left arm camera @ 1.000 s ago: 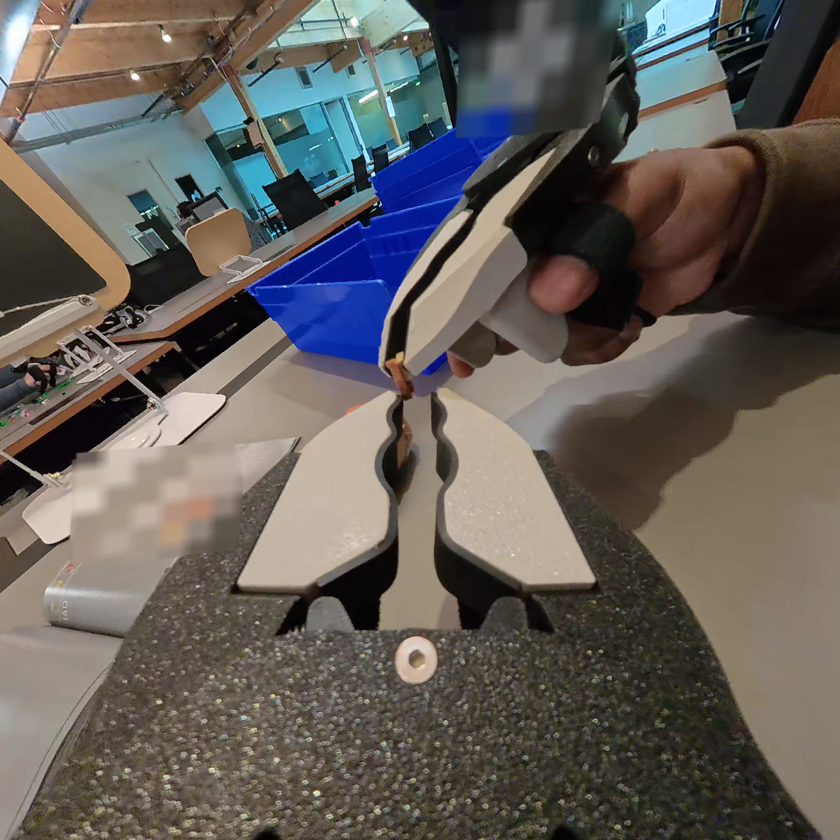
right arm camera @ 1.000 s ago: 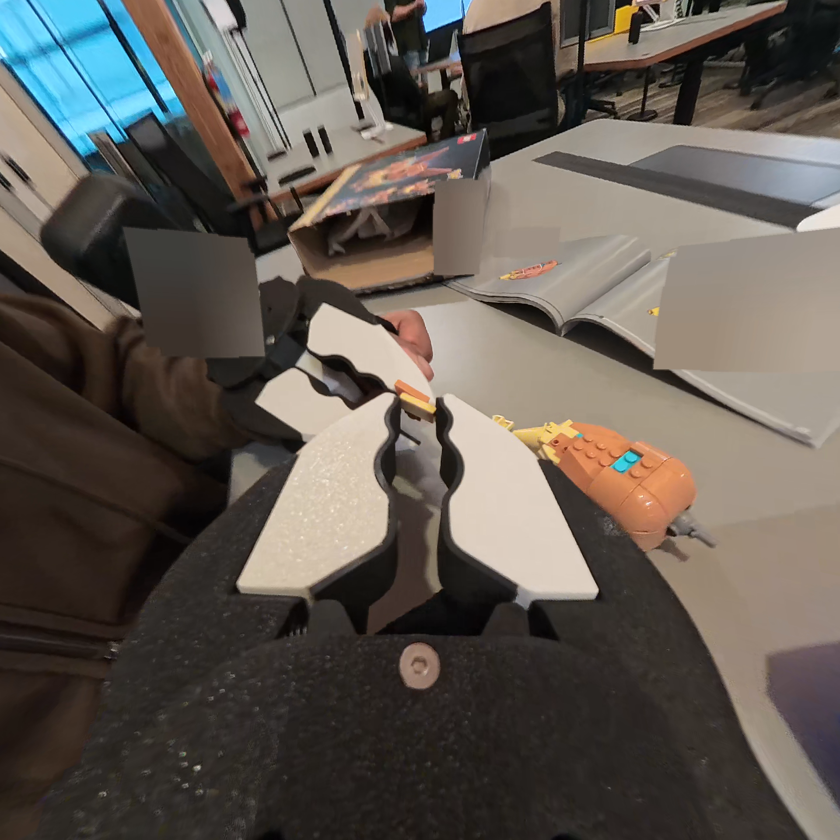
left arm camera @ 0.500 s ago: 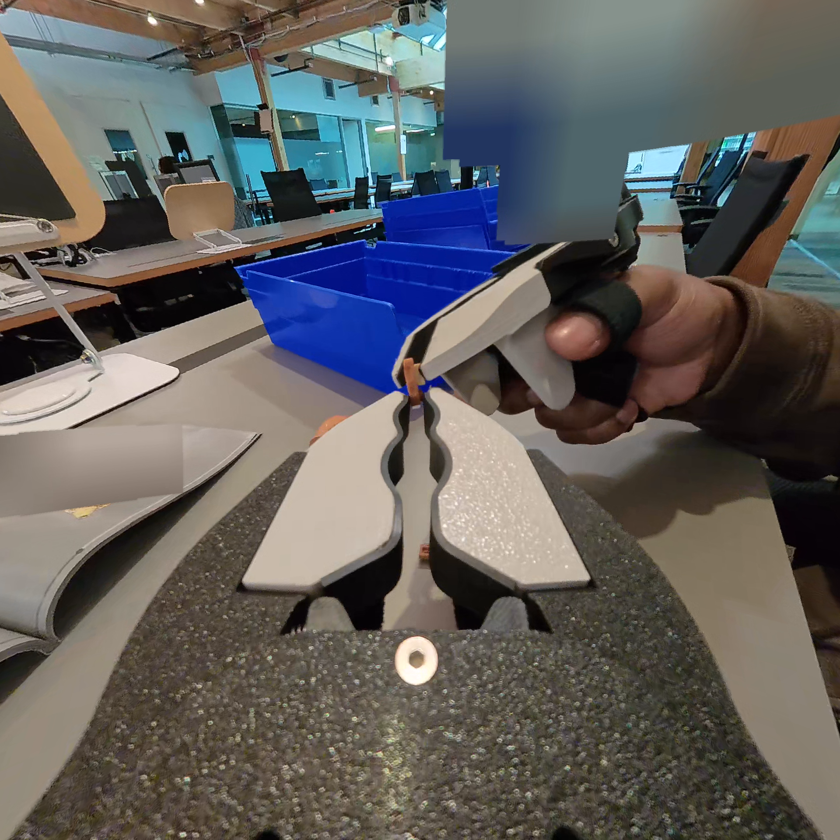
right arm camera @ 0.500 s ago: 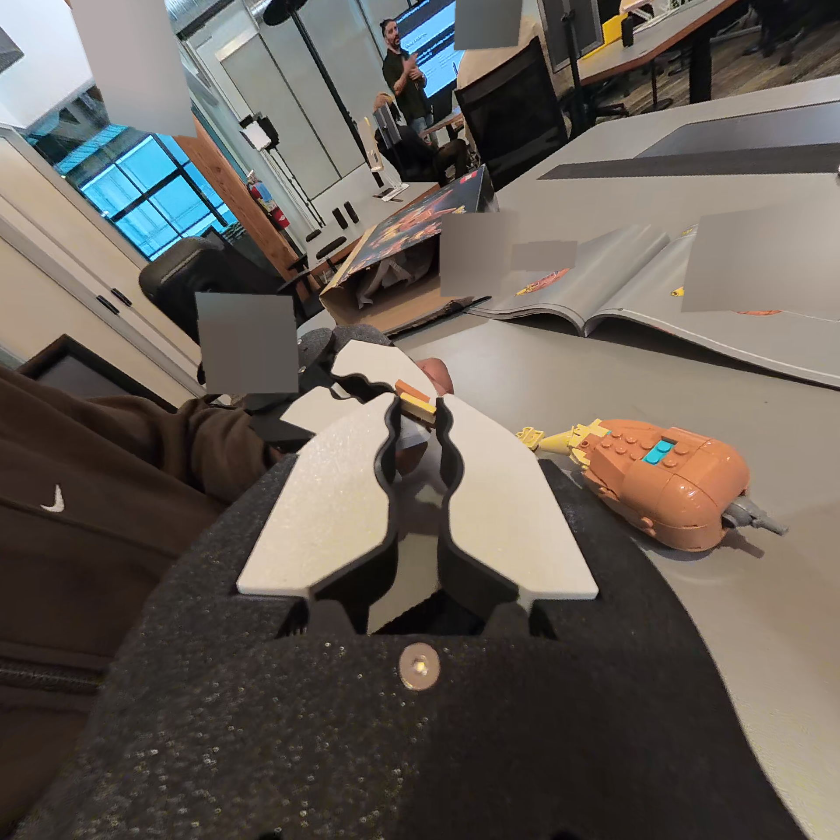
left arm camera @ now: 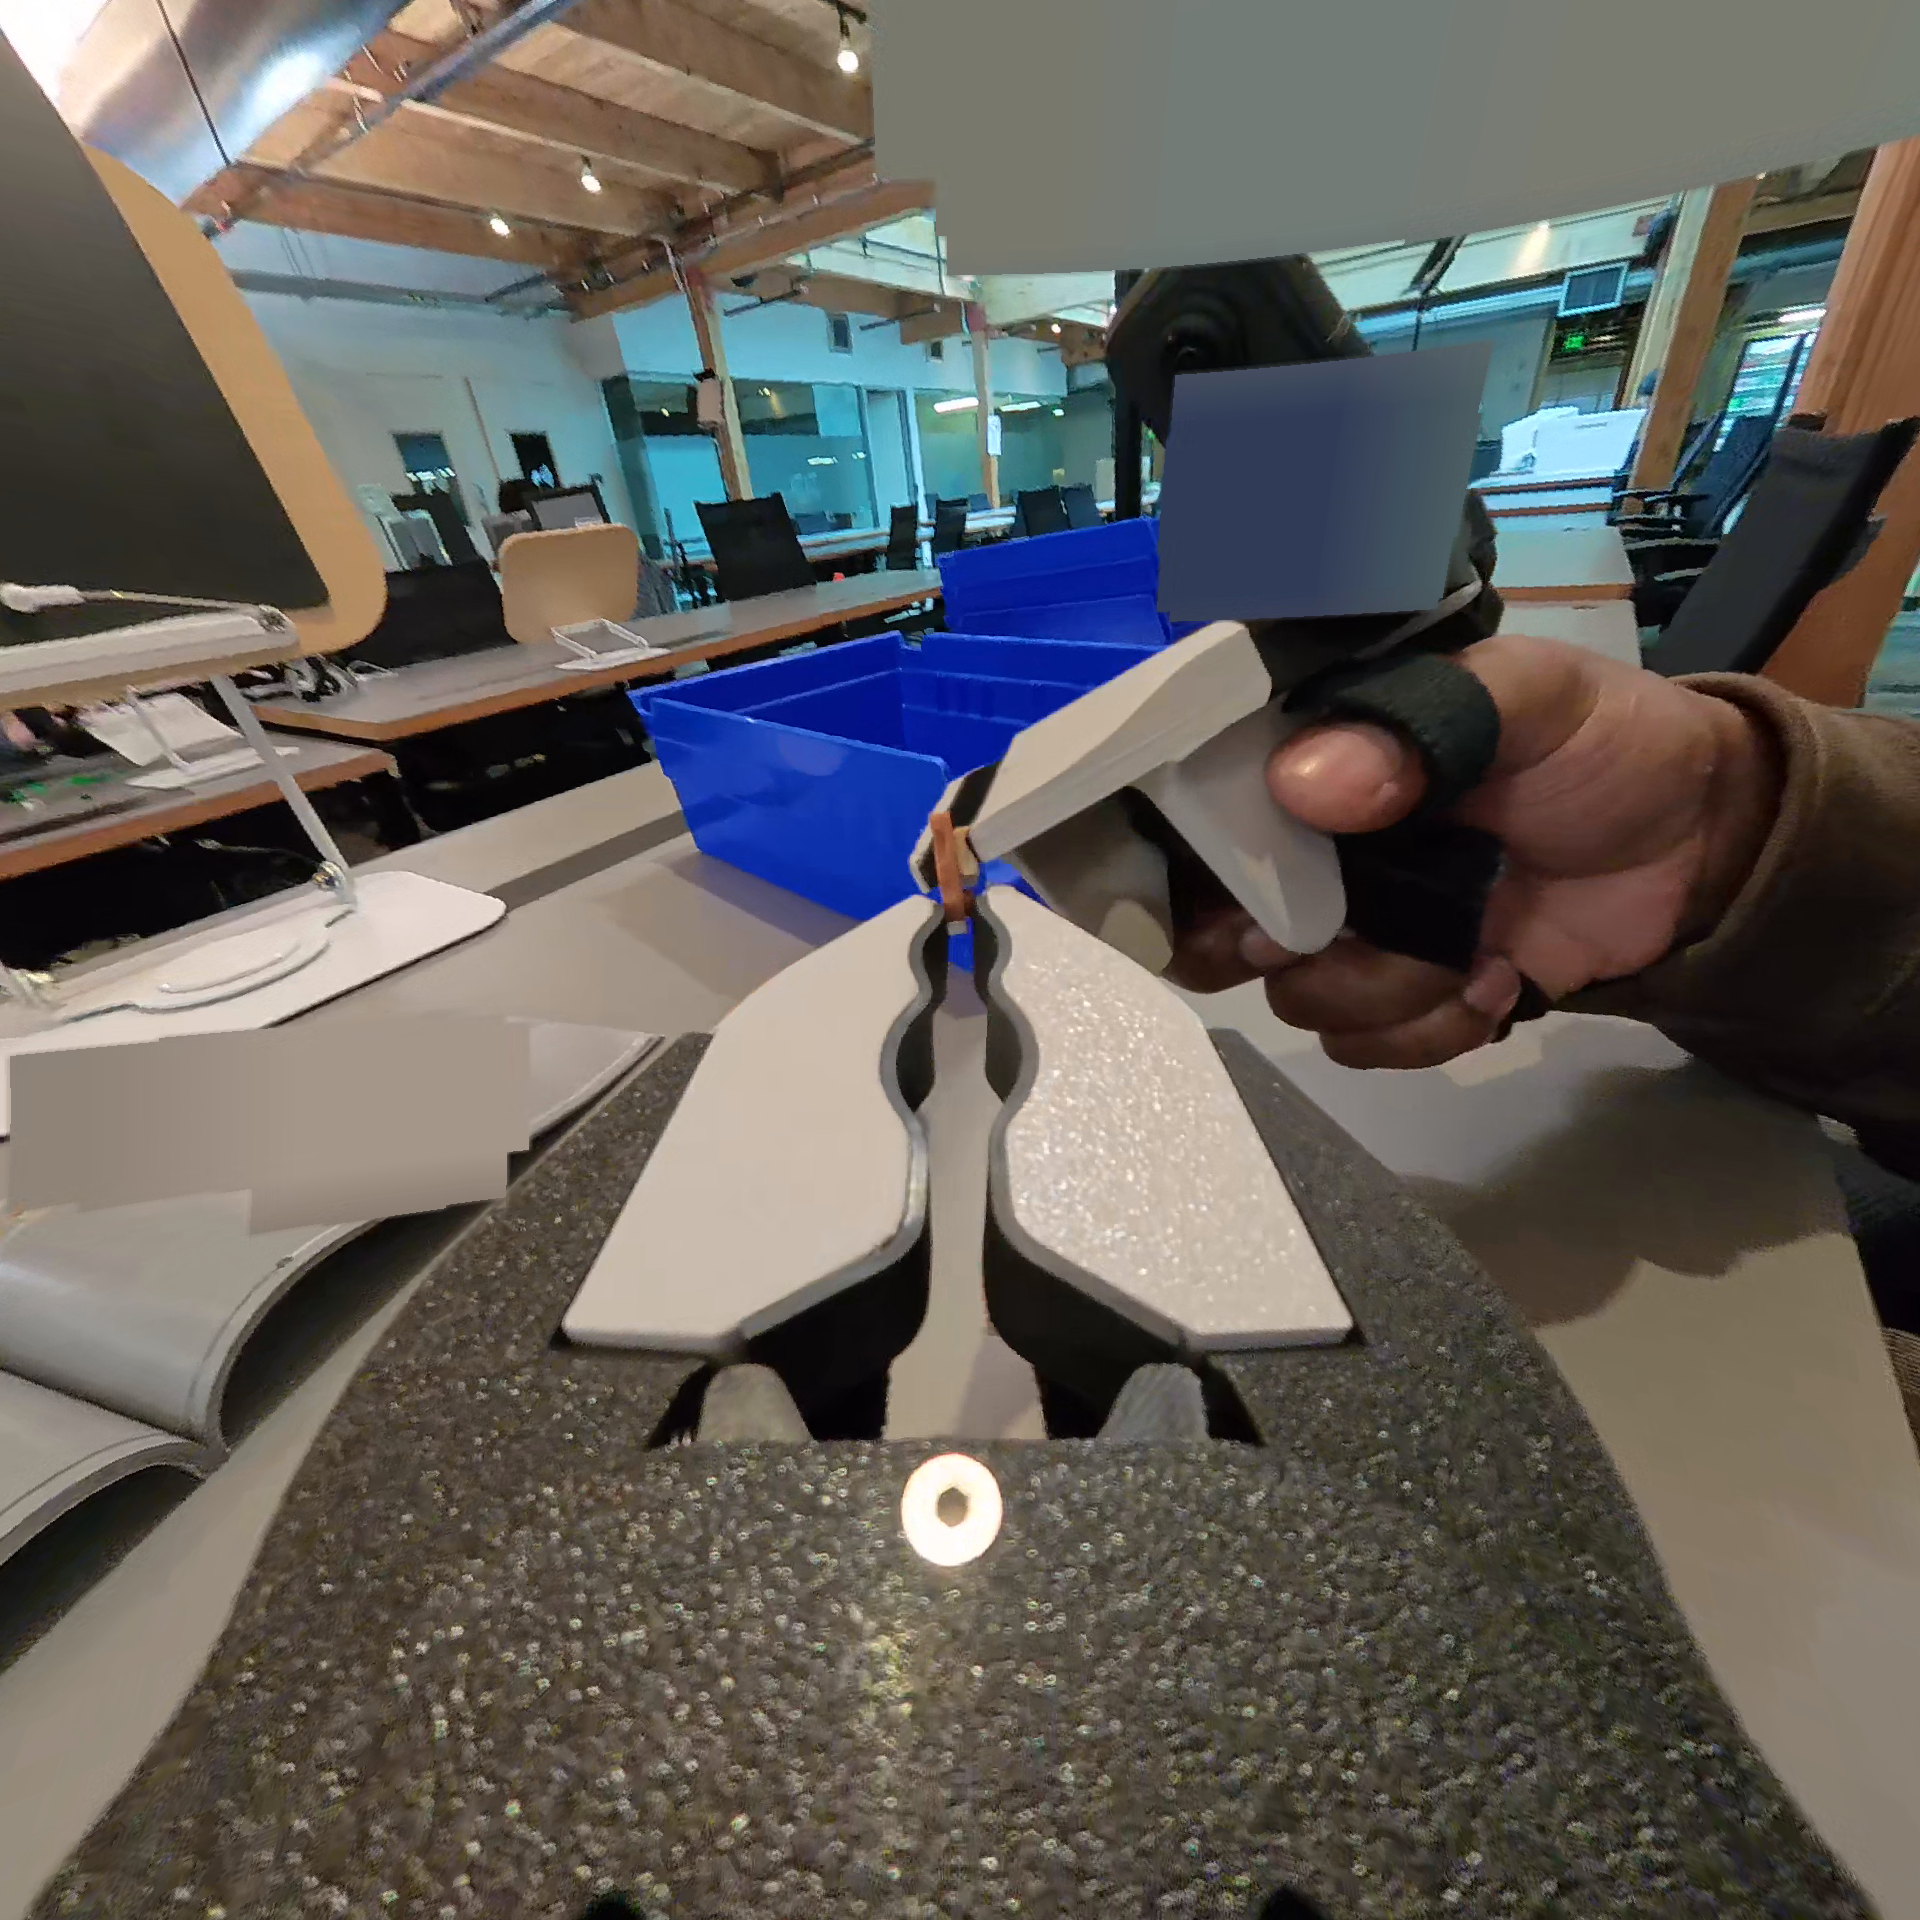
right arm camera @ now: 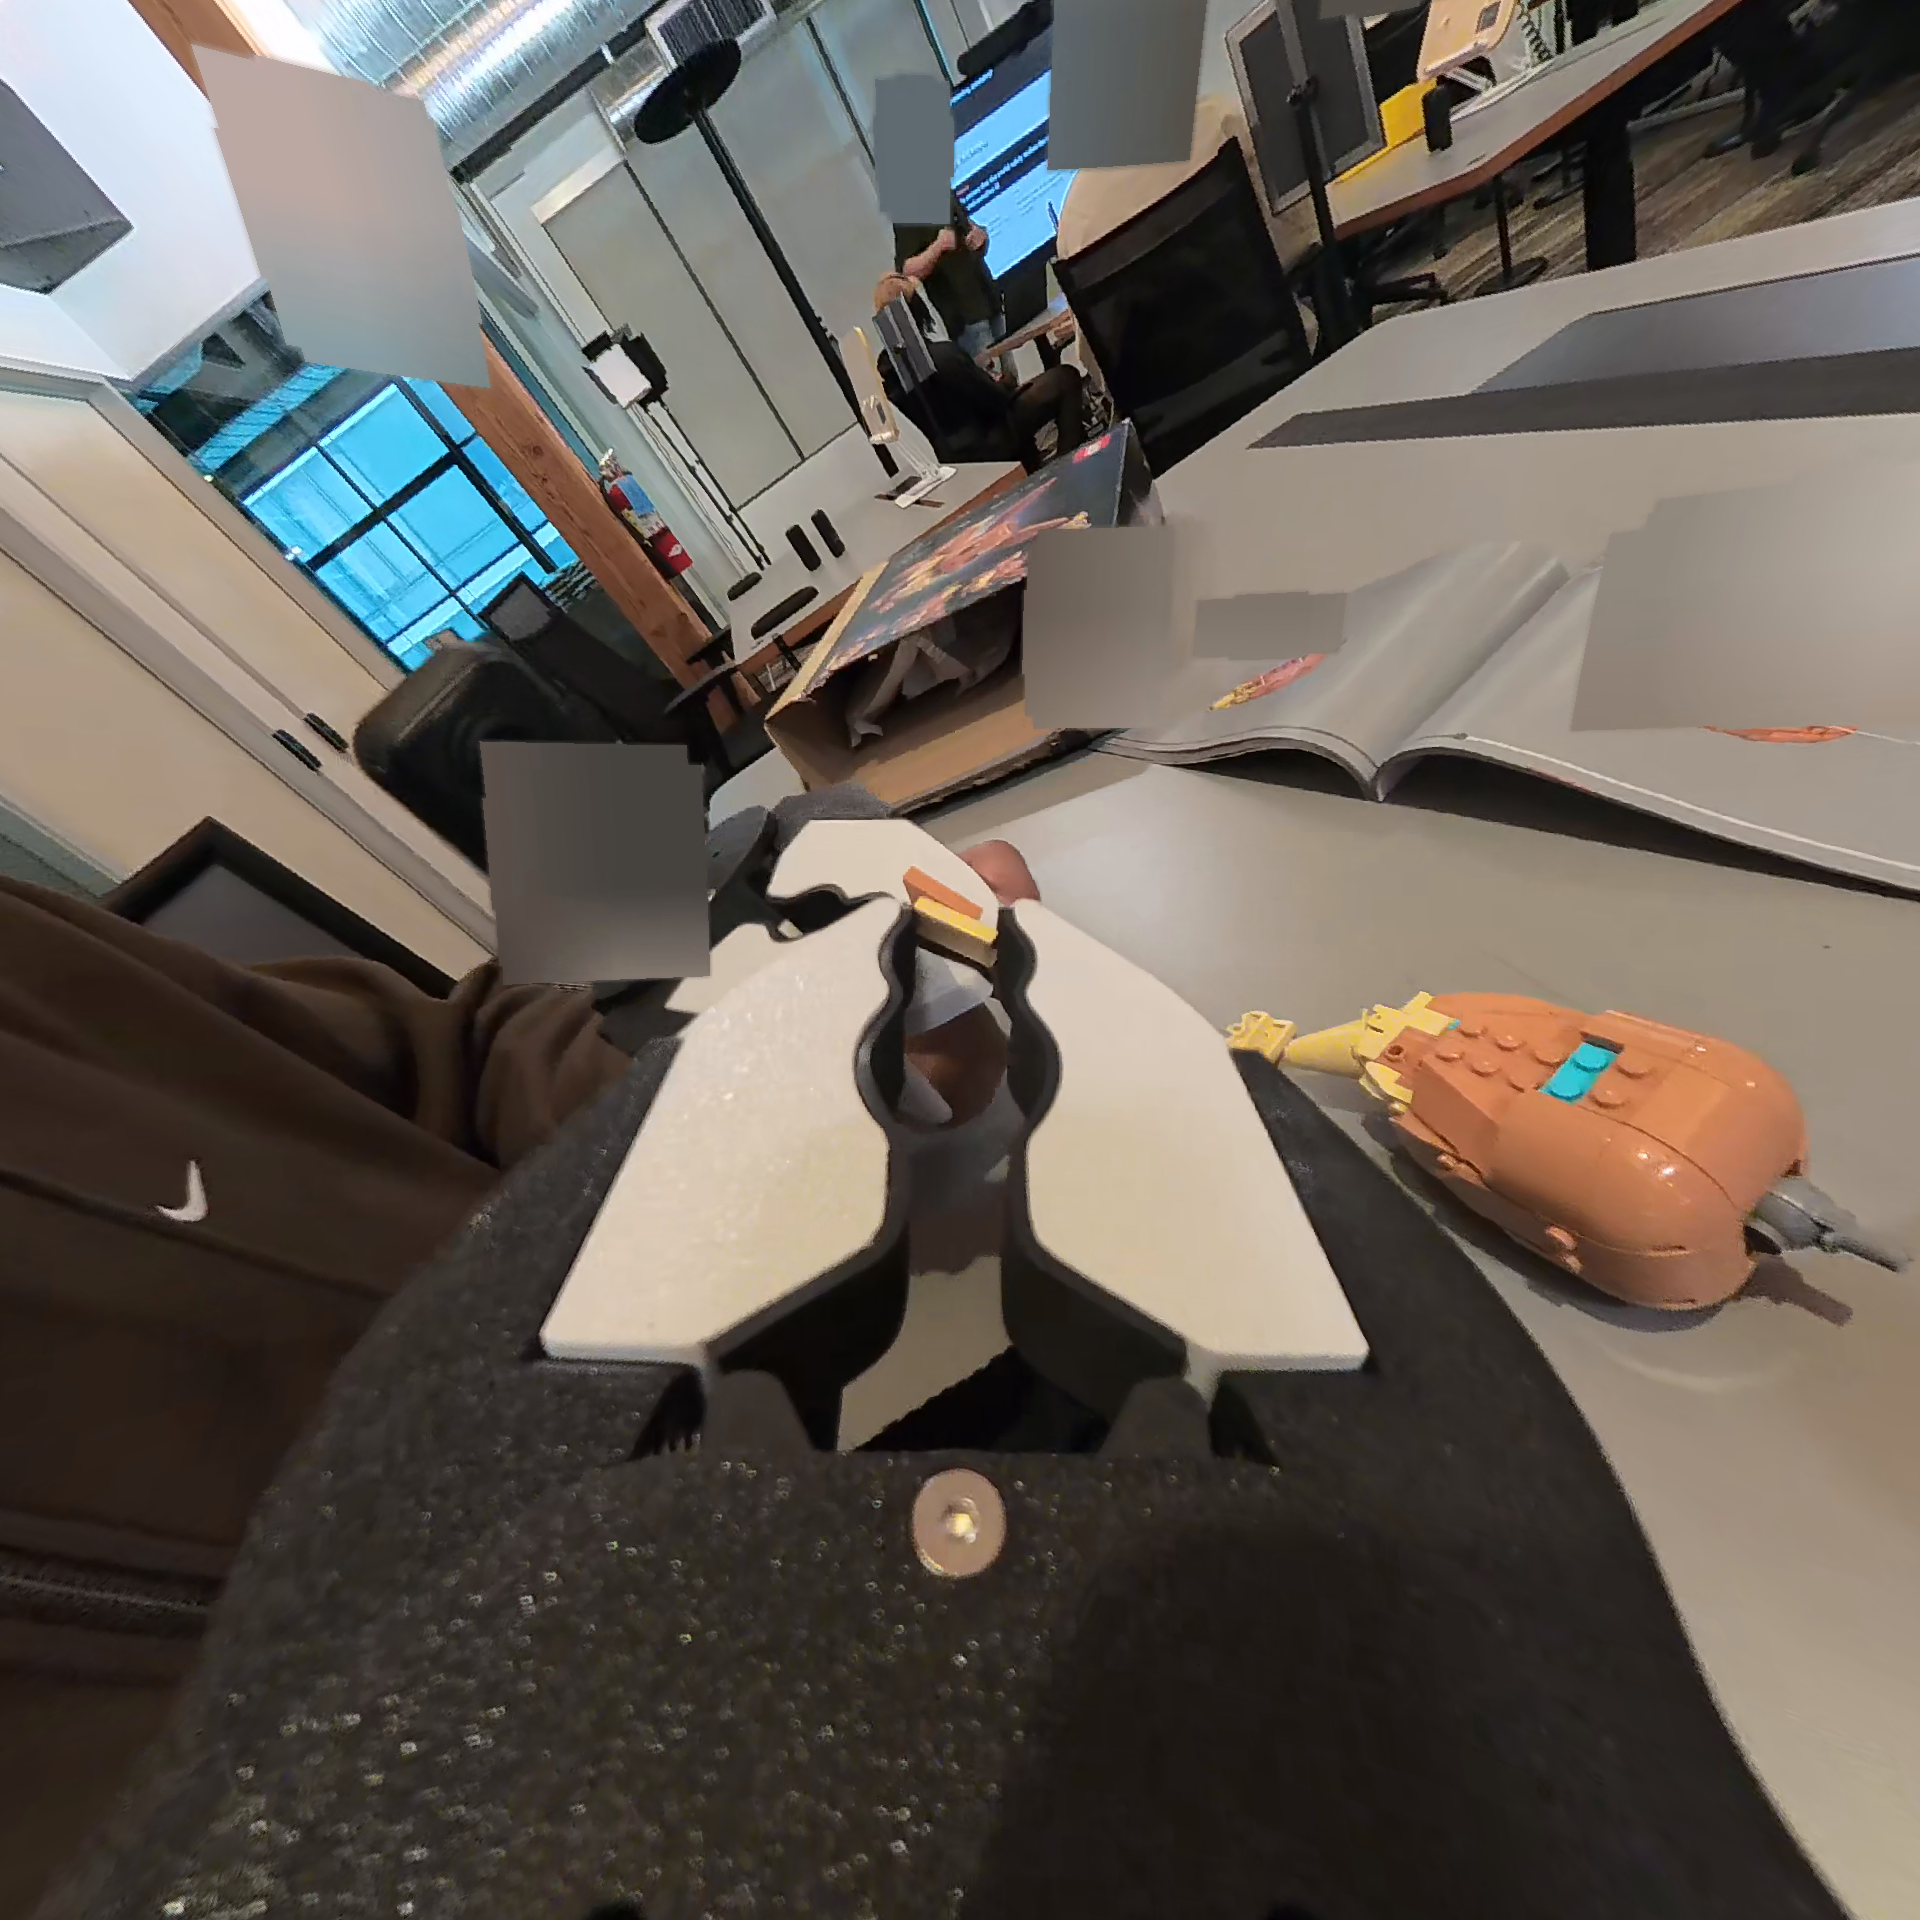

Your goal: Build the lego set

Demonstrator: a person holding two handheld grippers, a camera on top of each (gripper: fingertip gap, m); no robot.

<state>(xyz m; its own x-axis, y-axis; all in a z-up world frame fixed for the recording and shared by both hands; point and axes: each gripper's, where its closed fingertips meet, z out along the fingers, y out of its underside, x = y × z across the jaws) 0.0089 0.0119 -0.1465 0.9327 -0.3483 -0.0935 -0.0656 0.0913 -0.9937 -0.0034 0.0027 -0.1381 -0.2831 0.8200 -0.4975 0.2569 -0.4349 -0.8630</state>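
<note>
The right gripper (right arm camera: pixel 954 928) is pinching a small tan-and-yellow lego piece (right arm camera: pixel 953 932) at its tips, and the left gripper (left arm camera: pixel 954 912) is closing on what looks like a thin orange plate (left arm camera: pixel 943 856), the two pieces meeting tip to tip above the surface (right arm camera: pixel 1299 914). The partly built orange lego model (right arm camera: pixel 1600 1138) is lying on that surface just right of the right gripper, with an open instruction booklet (right arm camera: pixel 1475 717) and the set's box (right arm camera: pixel 935 665) sitting farther back.

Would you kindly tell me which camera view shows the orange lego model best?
The right wrist view: the orange lego model lies whole and unobstructed on the grey table. The left wrist view does not show it at all.
</note>
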